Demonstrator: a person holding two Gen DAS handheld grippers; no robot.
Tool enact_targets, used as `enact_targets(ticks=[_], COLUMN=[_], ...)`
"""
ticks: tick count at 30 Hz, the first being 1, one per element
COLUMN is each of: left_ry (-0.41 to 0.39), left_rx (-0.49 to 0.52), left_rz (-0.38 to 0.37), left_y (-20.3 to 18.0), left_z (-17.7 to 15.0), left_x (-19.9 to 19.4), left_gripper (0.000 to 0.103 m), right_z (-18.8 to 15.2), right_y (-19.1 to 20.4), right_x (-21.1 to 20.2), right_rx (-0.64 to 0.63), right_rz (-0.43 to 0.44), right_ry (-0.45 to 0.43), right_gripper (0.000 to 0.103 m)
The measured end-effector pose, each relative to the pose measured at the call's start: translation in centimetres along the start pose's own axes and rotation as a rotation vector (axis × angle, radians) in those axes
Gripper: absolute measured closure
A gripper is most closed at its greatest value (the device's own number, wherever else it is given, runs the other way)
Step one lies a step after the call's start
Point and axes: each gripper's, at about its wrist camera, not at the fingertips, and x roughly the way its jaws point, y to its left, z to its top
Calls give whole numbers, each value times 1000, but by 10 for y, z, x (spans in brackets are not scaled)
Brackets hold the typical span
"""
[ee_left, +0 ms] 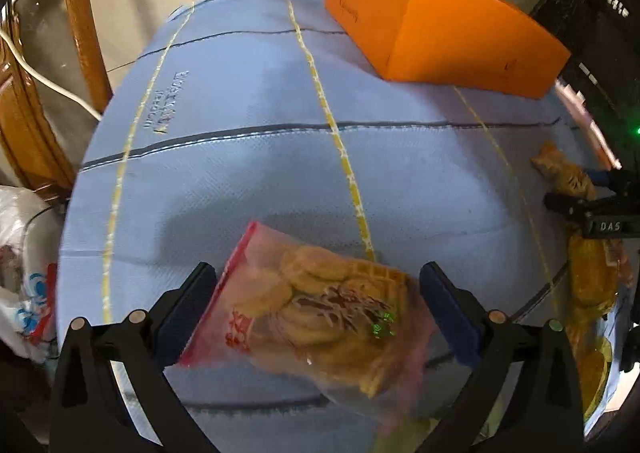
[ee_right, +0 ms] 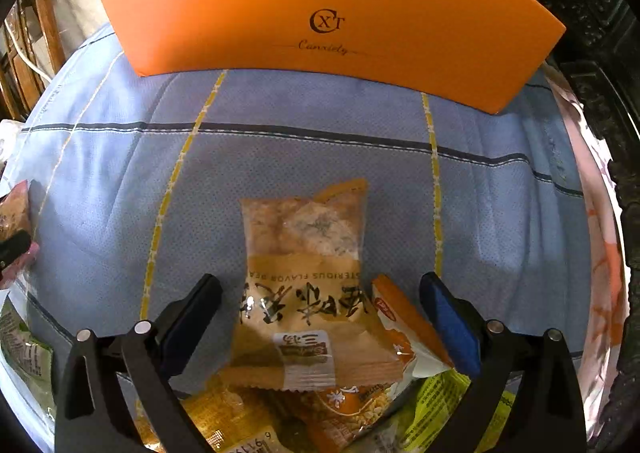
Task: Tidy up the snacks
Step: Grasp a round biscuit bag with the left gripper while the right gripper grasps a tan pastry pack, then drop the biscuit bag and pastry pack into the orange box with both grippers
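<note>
In the left wrist view my left gripper (ee_left: pixel 318 309) is open, its fingers on either side of a pink-edged clear bag of round biscuits (ee_left: pixel 316 309) lying on the blue cloth (ee_left: pixel 240 181). In the right wrist view my right gripper (ee_right: pixel 320 317) is open around a tan snack packet with black characters (ee_right: pixel 304 277), which lies on a pile of orange and yellow-green packets (ee_right: pixel 360 409). The orange box (ee_right: pixel 320 13) stands at the back of the cloth; it also shows in the left wrist view (ee_left: pixel 436 29). The right gripper shows at the right edge of the left view (ee_left: pixel 592 209).
A wooden chair (ee_left: pixel 80 21) and a white cable (ee_left: pixel 48 81) are at the left beyond the cloth. A white plastic bag (ee_left: pixel 24 265) lies at the lower left. Dark carved furniture (ee_right: pixel 600 73) stands at the right. More packets (ee_left: pixel 592 293) lie at the cloth's right side.
</note>
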Motion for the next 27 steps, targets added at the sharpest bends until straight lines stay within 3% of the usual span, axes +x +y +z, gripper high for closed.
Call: enact_targets(ticks=[1,2,3,4,9,11,15,19,23,27], left_ry=[-7,2,9,11,64,41,-34,-127,-203,-226], left_rx=[8,29,56,61,-5,-70,-23,-85,-109,-111], left_rz=[1,20,24,6,-60,-120,-91,-151,-53,-48], left_y=[0,-3,-6,-7,-1,1,-13,-26,-50,-74], left_z=[-1,-2,-1,-2,-1,1,17,60,115,176], left_x=[1,1,1,-2,-9,-21,-53,-86,-96,-92], left_gripper=[4,10,24,30,35,36,35,35,35,35], right_z=[-1,-2,-7,-8,-15,-13,-10,9,42,93], right_y=[-1,-3,-7,-7,0,-3,-15,-38,-60,-84], right_x=[0,-2,-7,-11,-26,-47,-82,-116,-154,-174], right_rx=[28,61,99,128,149,167,177,214,260,287], right_rz=[4,12,30,43,46,56,79,98,21,39], right_ry=[2,-3,-18,-23,-33,-71,-146,-246,-384,-478], right_gripper=[4,24,36,50,53,54,54,53,53,53])
